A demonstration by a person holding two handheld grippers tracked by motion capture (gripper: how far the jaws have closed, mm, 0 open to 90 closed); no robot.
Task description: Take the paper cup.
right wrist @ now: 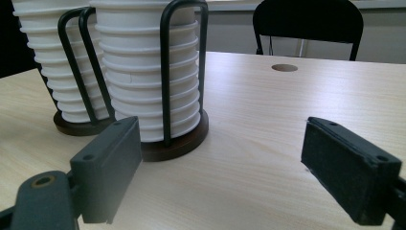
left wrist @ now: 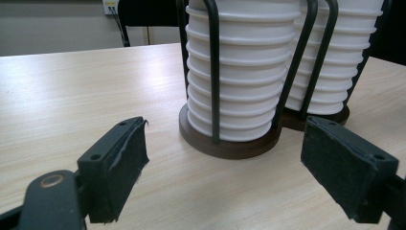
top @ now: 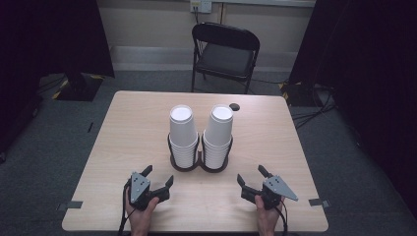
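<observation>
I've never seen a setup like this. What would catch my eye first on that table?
Most striking are two tall stacks of white paper cups: the left stack and the right stack stand side by side mid-table in a dark double holder with wire hoops. Near the front edge of the table, a person's hands hold the left claw and the right claw, both open and empty, short of the cups.

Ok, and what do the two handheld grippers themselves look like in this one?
Both are black two-jaw tools. The left gripper and right gripper each carry a grey three-cornered plate on top, dotted with small marks. A black cable trails back from each past the wrist. Close up, the jaws are flat rectangular blocks with screw holes and dark, felt-like pads, fraying slightly at one edge. No sleeves are visible.
</observation>
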